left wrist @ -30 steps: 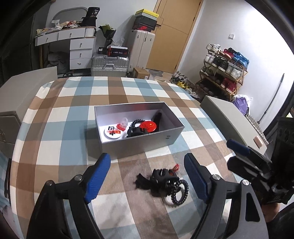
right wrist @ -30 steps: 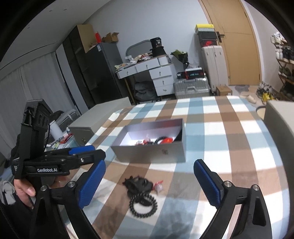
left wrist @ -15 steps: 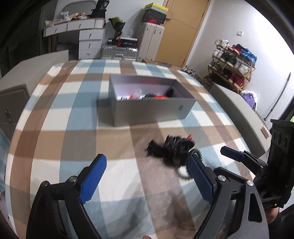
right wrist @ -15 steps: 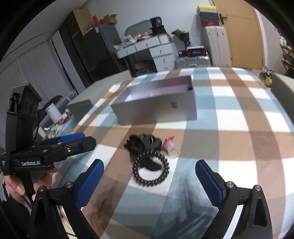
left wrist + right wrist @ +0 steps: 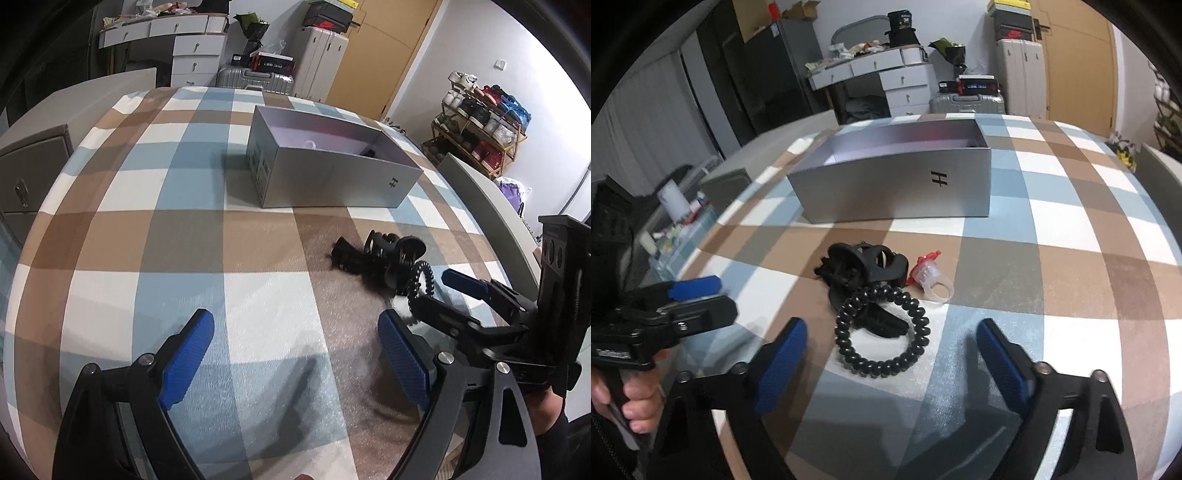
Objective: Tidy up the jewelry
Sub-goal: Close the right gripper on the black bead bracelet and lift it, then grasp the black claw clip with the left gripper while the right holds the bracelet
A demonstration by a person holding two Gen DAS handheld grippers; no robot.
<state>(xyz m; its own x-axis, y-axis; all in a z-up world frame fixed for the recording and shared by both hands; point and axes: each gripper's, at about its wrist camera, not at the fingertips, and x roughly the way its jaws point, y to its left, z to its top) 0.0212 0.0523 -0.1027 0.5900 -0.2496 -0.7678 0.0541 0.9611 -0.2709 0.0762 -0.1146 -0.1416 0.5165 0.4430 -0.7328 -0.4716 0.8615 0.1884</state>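
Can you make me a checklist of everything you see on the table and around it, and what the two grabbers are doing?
Surface: checked tablecloth, flat.
Job's things: grey box, open top; black hair clips under a black coil bracelet; red and clear ring beside them.
Clutter: nothing seen.
Grippers: left gripper open over bare cloth; right gripper open near the bracelet, jaws just been closing.
Cables: nothing seen.
Surroundings: desk, suitcase, shoe rack, door.

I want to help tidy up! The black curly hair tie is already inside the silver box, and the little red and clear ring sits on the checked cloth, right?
Not quite. The black curly hair tie is not in the silver box; the right wrist view shows it lying on the checked cloth in front of the box, between the open right gripper's fingers. The little red and clear ring does sit on the cloth.
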